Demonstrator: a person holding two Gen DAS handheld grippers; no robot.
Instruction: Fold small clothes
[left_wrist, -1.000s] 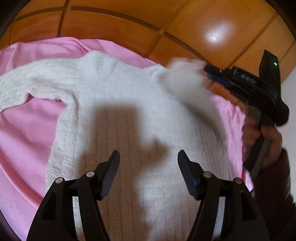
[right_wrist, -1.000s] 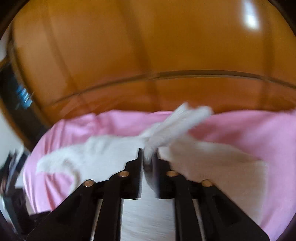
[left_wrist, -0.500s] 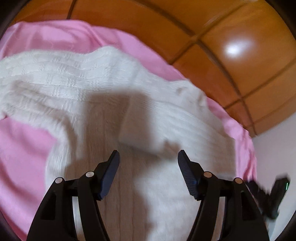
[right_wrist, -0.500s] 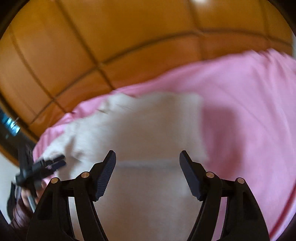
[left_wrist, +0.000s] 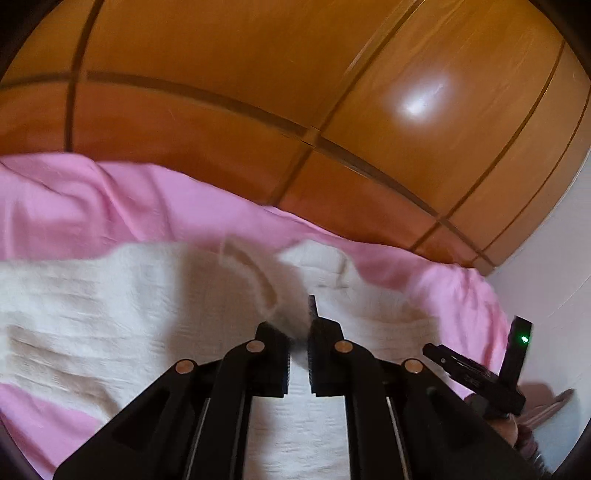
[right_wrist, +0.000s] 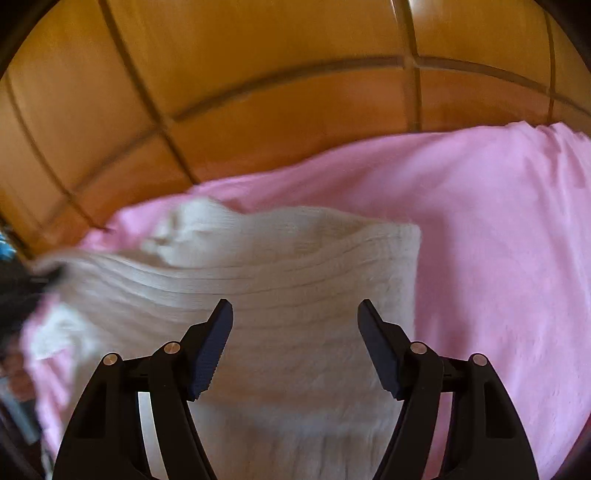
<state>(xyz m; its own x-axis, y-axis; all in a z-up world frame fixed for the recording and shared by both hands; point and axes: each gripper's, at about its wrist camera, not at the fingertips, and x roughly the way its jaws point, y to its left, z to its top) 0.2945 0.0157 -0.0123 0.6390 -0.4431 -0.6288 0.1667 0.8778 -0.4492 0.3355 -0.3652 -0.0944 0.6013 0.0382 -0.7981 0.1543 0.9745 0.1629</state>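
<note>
My item: white knit sweater (right_wrist: 295, 295), spread flat on the pink sheet (right_wrist: 498, 240) below wooden panelling (left_wrist: 258, 74). My left gripper (left_wrist: 298, 354) is clenched, fabric pinched between its tips. My right gripper (right_wrist: 295, 343), nothing between its fingers, is closing above the sweater.

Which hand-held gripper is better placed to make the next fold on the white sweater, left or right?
Likely left. The left hand-held gripper is shut, apparently pinching the white sweater at a raised fold. The right hand-held gripper hangs over the sweater's body on the pink sheet, jaws closing slightly, nothing between them.
</note>
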